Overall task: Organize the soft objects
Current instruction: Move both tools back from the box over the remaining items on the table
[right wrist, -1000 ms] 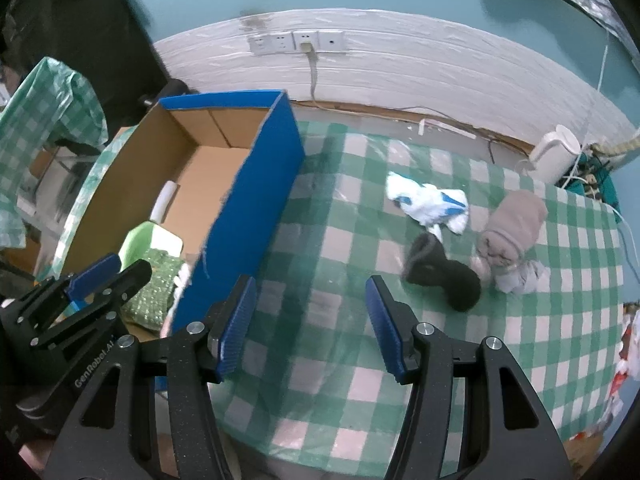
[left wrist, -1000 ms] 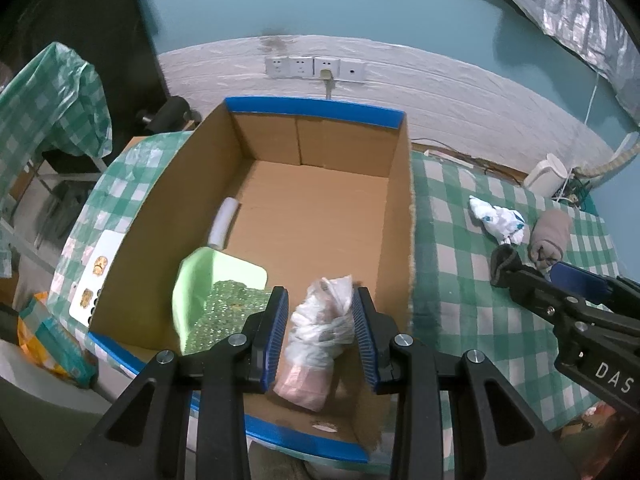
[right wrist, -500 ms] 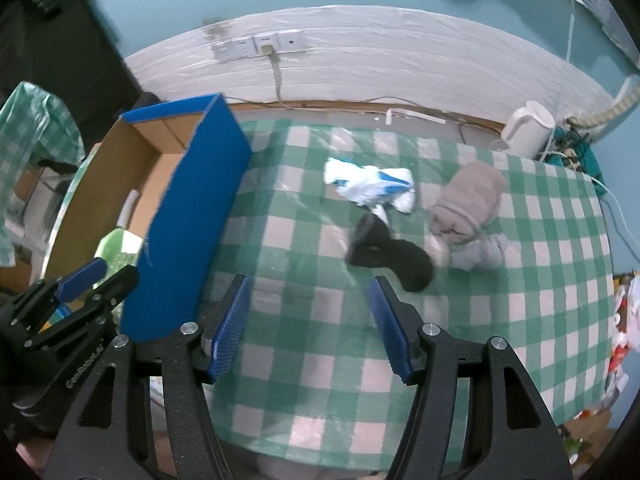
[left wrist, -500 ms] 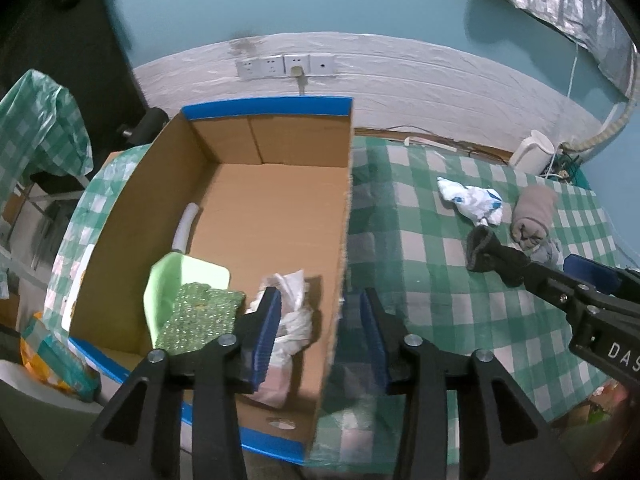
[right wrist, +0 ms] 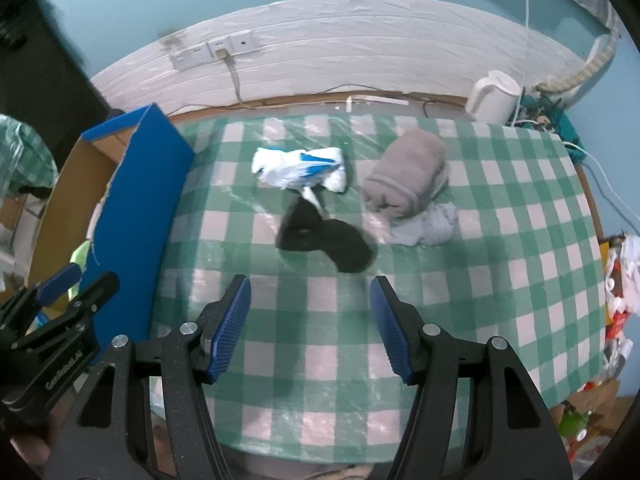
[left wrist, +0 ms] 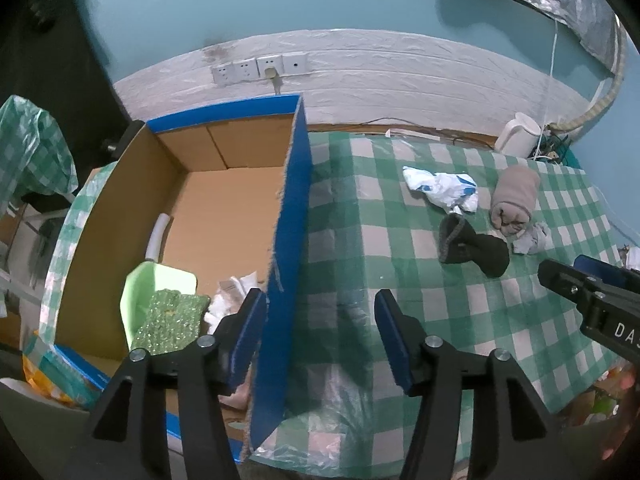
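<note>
Left gripper (left wrist: 320, 332): jaws opening, nothing clamped; the box's blue side wall stands up between the fingers without being pressed.
Right gripper (right wrist: 310, 324): jaws apart and empty, only checked cloth showing between them.
Box (left wrist: 290, 240): cardboard with blue tape on its rims, just ahead and to the left of the left gripper.
In the box: a white plastic bag (left wrist: 236, 292) beside the left finger, a glittery green pouch (left wrist: 170, 320) to its left lying on a pale green sheet (left wrist: 158, 284), a white tube (left wrist: 158, 236) further ahead.
Black sock (right wrist: 324, 238): on the table (right wrist: 520, 280) just ahead of the right gripper, not touching it.
White and blue bag (right wrist: 300, 168): further ahead, just past the sock.
Rolled beige cloth (right wrist: 408, 172): ahead and to the right, with a crumpled grey rag (right wrist: 428, 226) touching its near end.
White kettle (right wrist: 494, 94): well beyond, at the far right edge of the table.
</note>
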`<action>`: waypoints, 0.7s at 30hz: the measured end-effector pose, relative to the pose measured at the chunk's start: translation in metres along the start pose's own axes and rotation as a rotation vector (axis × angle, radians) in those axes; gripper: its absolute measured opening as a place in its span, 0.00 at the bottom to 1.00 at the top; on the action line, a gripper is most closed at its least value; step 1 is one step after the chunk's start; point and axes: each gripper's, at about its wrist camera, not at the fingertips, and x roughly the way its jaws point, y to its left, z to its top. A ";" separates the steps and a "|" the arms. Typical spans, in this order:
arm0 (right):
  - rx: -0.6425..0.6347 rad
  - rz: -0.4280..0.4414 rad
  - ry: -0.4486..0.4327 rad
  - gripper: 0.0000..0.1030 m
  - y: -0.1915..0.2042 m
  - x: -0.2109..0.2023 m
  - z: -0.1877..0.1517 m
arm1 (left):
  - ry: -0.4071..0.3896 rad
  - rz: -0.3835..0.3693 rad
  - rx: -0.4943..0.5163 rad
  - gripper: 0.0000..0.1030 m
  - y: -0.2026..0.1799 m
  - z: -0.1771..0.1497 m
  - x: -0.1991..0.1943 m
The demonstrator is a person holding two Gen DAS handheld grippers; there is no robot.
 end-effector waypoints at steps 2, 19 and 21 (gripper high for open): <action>0.011 -0.005 0.001 0.61 -0.006 0.000 -0.001 | -0.003 -0.002 0.009 0.56 -0.005 0.000 0.000; 0.073 -0.043 0.013 0.62 -0.044 0.002 -0.006 | 0.028 -0.012 0.079 0.58 -0.039 -0.005 0.011; 0.080 -0.048 0.014 0.63 -0.048 0.002 -0.007 | 0.032 -0.016 0.082 0.58 -0.042 -0.005 0.013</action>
